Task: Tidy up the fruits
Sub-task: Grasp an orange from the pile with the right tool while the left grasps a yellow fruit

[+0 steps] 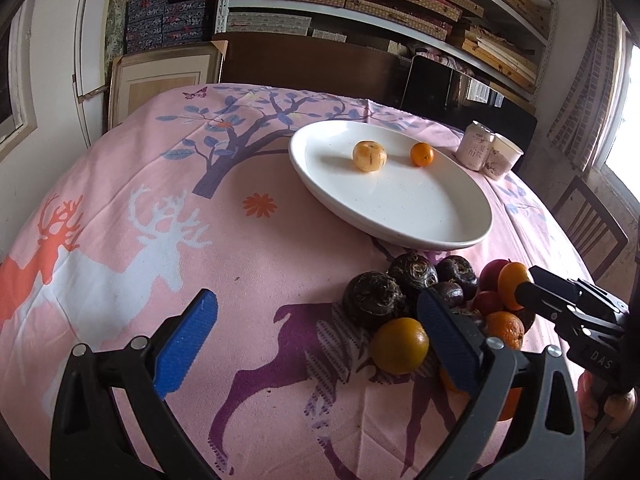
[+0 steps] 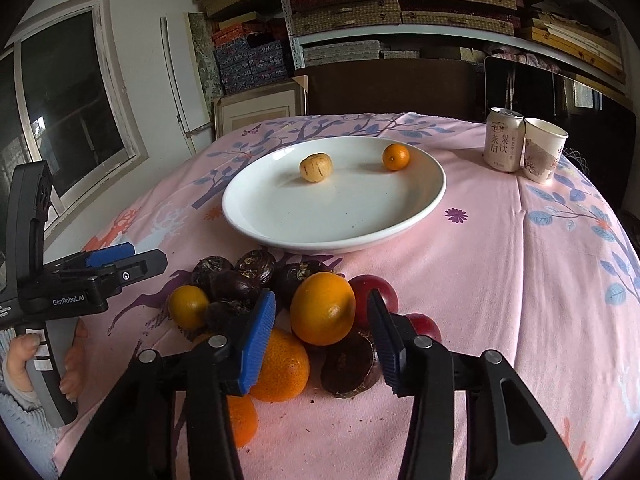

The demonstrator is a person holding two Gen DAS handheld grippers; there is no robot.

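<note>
A white plate (image 1: 400,236) (image 2: 320,246) holds a pale yellow fruit (image 1: 369,155) (image 2: 316,167) and a small orange (image 1: 421,154) (image 2: 396,157). In front of it lies a pile of dark water chestnuts (image 1: 374,300) (image 2: 236,284), red fruits (image 2: 386,286) and oranges (image 1: 399,346) (image 2: 280,366). My right gripper (image 2: 322,294) (image 1: 528,284) hangs over the pile with the top orange (image 2: 323,308) (image 1: 512,282) between its blue pads. A narrow gap shows on each side, so the pads do not press. My left gripper (image 1: 318,340) (image 2: 136,258) stands wide open and empty, left of the pile.
A drink can (image 2: 502,142) and a paper cup (image 2: 544,154) stand at the table's far right. A pink printed cloth (image 1: 120,200) covers the table. A wooden chair (image 1: 588,228) is off the right edge, with shelves of boxes behind. A hand (image 2: 24,360) holds the left gripper's handle.
</note>
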